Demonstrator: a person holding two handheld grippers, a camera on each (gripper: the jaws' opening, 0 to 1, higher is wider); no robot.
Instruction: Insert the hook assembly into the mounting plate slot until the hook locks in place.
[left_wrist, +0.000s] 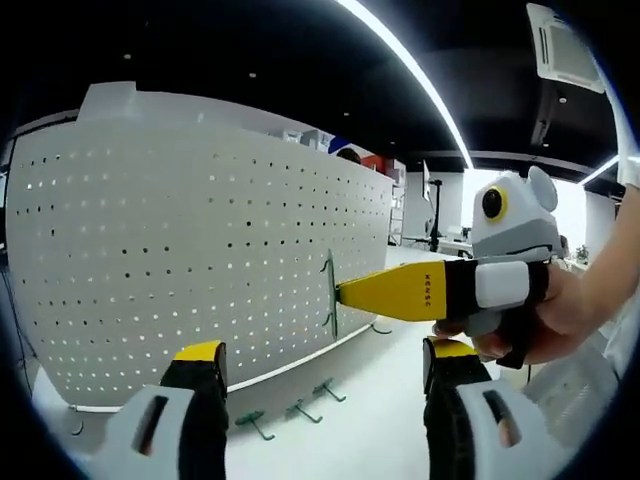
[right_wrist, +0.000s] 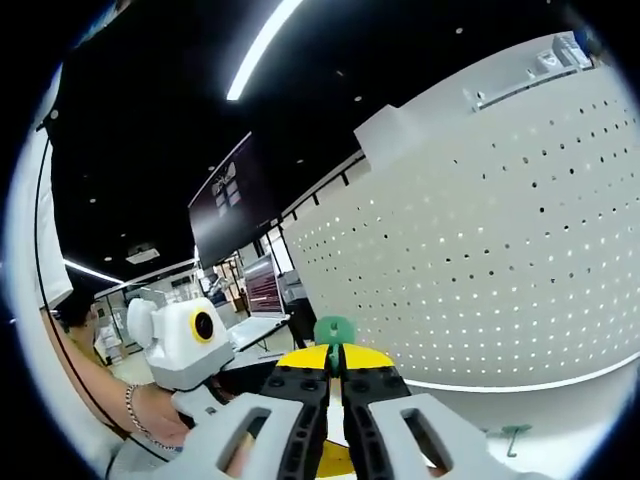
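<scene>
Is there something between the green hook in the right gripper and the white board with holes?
Nothing visible. The right gripper holds the green metal hook with its tip right at the white perforated board; no object lies between them.

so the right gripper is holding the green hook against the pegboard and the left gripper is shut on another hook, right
Not quite: in the left gripper view the left gripper is open and empty. The right gripper does hold the green hook against the pegboard.

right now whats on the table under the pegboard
In the left gripper view, several green hooks lie loose on the white table along the foot of the pegboard. The left gripper covers the nearest table; anything there is hidden. The right gripper holds another green hook at the board.
</scene>
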